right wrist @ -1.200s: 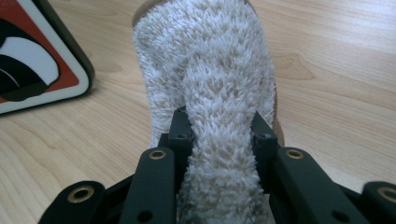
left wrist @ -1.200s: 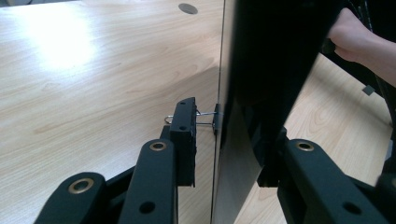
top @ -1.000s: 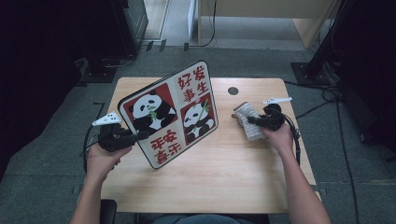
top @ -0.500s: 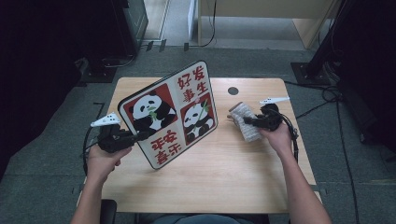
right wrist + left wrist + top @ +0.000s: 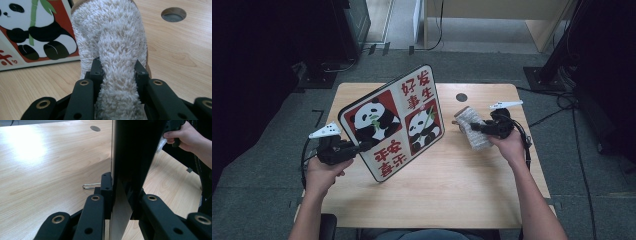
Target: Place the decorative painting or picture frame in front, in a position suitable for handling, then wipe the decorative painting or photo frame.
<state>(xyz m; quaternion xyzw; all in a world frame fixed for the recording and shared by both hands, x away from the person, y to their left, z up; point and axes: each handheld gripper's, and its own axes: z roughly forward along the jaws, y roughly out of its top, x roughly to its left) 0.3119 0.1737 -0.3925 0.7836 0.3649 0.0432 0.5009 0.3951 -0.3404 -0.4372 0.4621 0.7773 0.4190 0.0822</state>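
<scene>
The counter point(image 5: 447, 190) is a pale wood-grain slab with rounded corners and a round grey cable hole point(image 5: 461, 97) near its far edge. Tilted above its left half is the panda board point(image 5: 394, 122), a flat, stiff, smooth panel with rounded corners and a white border, printed in four squares: two red ones with black-and-white pandas chewing green bamboo, and two white ones with red characters. Its lower corner sits close over the counter; whether it touches I cannot tell. In the left gripper view the board runs edge-on, thin and dark on its back face. The left claw point(image 5: 362, 146) has just been closing and now pinches the board's left edge between its black, bolted jaws.

Right of the board, apart from it, is the fluffy cloth point(image 5: 473, 129), a thick cream-white bundle of shaggy, looped pile with a tan edge. The right claw point(image 5: 475, 128) is clamped on it, the pile bulging between the jaws. A small bent wire clip point(image 5: 90, 186) lies flat on the counter beyond the left jaws.
</scene>
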